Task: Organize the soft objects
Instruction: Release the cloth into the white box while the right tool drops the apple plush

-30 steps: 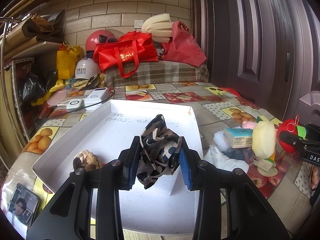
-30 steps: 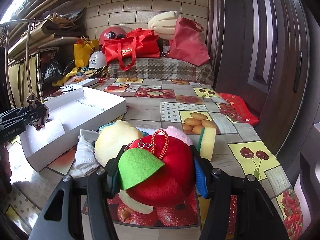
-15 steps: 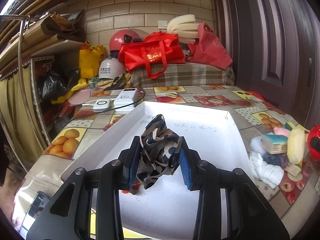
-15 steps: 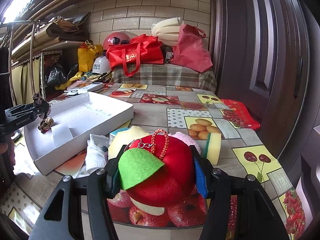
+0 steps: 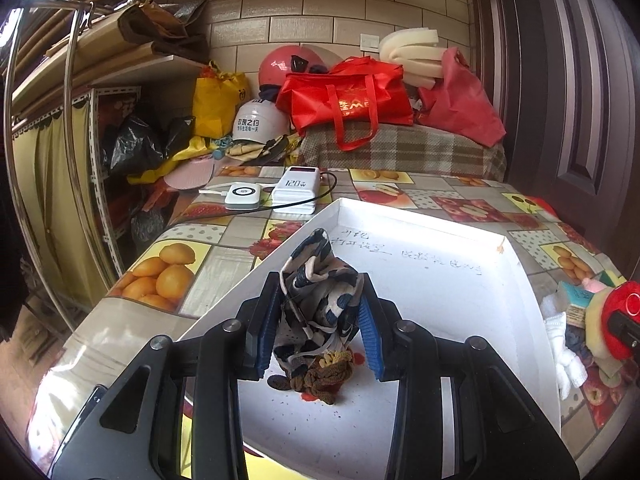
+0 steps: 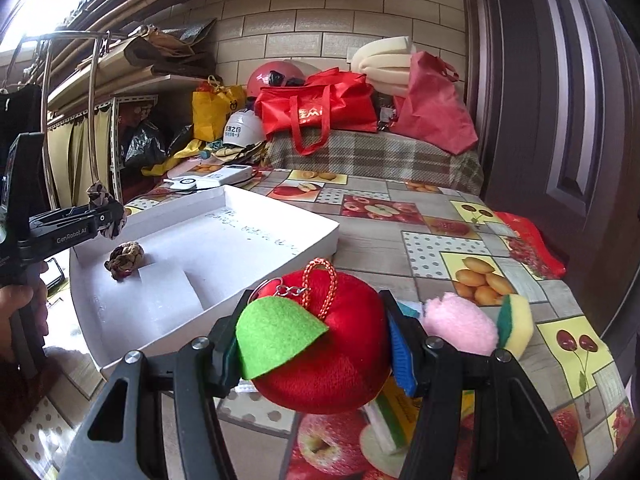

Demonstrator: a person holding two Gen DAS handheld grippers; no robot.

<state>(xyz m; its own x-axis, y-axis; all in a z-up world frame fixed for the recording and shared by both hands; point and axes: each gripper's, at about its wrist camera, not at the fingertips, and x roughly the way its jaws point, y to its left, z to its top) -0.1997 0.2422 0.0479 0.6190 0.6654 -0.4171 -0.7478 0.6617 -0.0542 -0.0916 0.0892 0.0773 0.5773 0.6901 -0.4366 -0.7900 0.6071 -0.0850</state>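
The left claw [image 5: 320,324] has black arms and blue pads, and carries a cloth pouch [image 5: 320,296] mottled navy, beige and white. Below it lies a brown-and-tan knotted bundle [image 5: 326,374] on the white tray [image 5: 440,280], which bears faint dark handwriting. The right claw [image 6: 316,340], black with blue pads, carries a red plush apple [image 6: 332,352] with a green felt leaf. The table [image 6: 440,232] wears a fruit-print patchwork cloth.
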